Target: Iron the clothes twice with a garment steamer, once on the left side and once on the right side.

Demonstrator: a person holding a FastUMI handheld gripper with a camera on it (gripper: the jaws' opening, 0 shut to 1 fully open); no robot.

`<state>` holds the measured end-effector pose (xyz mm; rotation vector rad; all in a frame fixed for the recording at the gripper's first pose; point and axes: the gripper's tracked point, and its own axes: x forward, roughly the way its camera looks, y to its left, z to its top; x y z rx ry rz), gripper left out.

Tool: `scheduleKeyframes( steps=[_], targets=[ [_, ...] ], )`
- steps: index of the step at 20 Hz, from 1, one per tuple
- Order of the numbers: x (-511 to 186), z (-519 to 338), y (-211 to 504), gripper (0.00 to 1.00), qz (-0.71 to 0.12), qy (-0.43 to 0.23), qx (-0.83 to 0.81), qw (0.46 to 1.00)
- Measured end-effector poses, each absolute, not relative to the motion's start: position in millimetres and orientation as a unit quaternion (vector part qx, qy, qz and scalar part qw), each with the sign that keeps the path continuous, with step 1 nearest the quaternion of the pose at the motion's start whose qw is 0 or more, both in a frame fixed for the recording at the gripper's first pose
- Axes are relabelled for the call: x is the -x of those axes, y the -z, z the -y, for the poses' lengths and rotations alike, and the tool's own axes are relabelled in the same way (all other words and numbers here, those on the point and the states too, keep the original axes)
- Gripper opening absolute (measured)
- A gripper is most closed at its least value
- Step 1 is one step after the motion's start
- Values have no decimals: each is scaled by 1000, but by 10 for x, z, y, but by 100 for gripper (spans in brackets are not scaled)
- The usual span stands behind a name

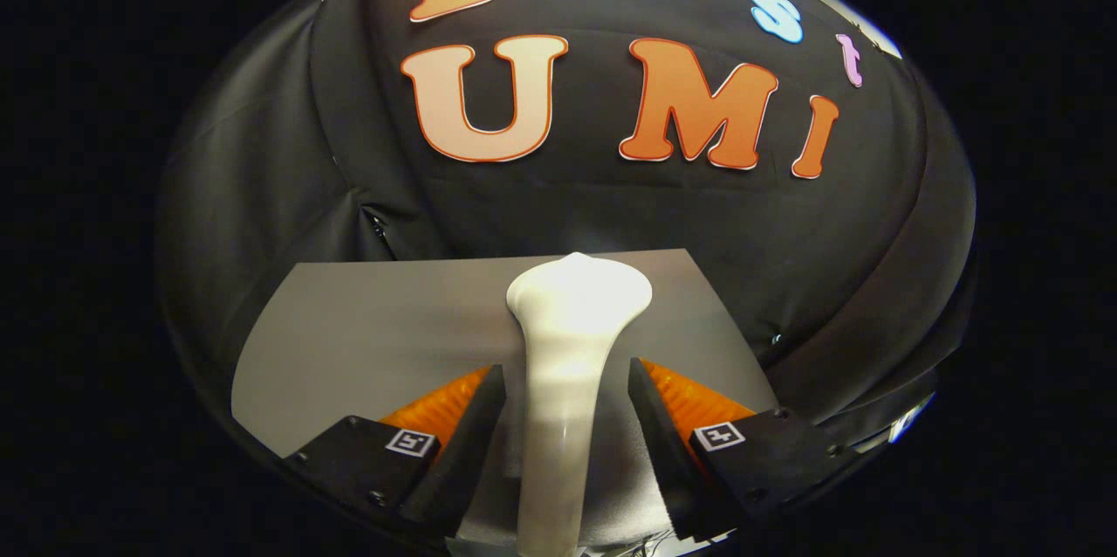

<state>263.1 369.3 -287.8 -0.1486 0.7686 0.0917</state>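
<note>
**Steamer handle between the fingers**

The gripper [565, 382] has a white, glossy plastic garment steamer [572, 365] standing between its two fingers. The slim handle runs up the gap and widens into a smooth, rounded, flared head just ahead of the fingertips. A narrow gap shows on each side of the handle, so I cannot tell whether both fingers press on it. Beneath lies a flat, matte grey tabletop [349, 321], backed by the creased black cloth wall [262, 173].

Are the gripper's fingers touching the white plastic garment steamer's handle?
Cannot tell. In the gripper view the white plastic garment steamer stands between the fingers, close on both sides, but contact isn't plainly visible.
</note>
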Motion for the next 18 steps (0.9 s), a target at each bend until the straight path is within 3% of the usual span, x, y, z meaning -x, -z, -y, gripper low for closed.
scheduleKeyframes(
  steps=[4, 8, 15, 18],
  targets=[
    [-2596, -3719, 3093, 83, -409, -42, 53, 910],
    [-2618, -3697, 3075, 55, -415, -33, 42, 908],
    [-2575, -3823, 2900, 42, -374, -83, 7, 924],
    [-2510, -3844, 2671, 42, -339, -106, 3, 935]
  ],
)
